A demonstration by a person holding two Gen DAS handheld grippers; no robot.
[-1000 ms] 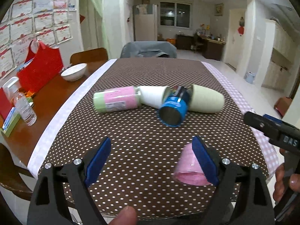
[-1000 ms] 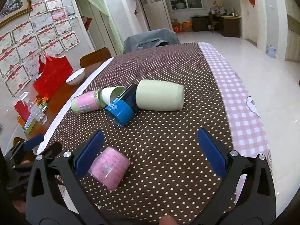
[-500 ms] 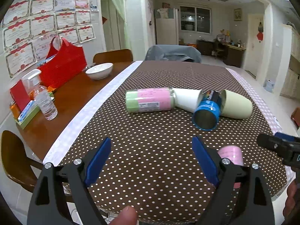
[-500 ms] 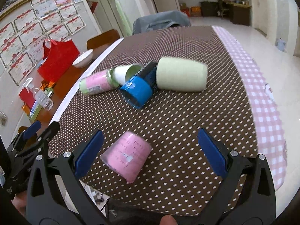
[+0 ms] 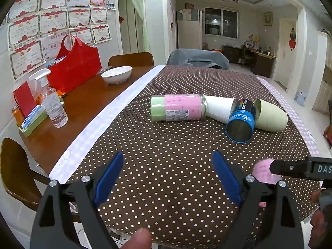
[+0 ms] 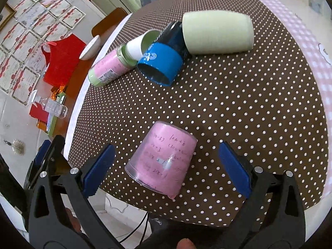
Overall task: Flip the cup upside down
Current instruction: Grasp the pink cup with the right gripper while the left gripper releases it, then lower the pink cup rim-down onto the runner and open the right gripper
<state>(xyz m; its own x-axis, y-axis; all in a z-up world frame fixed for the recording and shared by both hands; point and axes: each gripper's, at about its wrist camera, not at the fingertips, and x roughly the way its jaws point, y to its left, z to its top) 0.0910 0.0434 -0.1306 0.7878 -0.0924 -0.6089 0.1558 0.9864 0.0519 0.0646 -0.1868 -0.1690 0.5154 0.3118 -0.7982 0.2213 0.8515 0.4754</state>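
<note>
A pink cup (image 6: 164, 161) with handwriting on it stands upside down near the front edge of the dotted brown tablecloth (image 6: 238, 103). My right gripper (image 6: 166, 166) is open above it, one blue pad on each side, not touching. In the left wrist view the pink cup (image 5: 262, 171) shows partly behind the right gripper's finger. My left gripper (image 5: 167, 178) is open and empty over the cloth, left of the cup.
A pink-green jar (image 5: 178, 108), a white cup (image 5: 219, 109), a blue can (image 5: 240, 122) and a pale green cup (image 5: 271, 116) lie on their sides mid-table. A bowl (image 5: 117, 74), a red bag (image 5: 76, 66) and a spray bottle (image 5: 51, 101) stand at the left.
My right gripper has tilted down and moved over the pink cup, which now sits between its open fingers. My left gripper has swung left, away from the cup.
</note>
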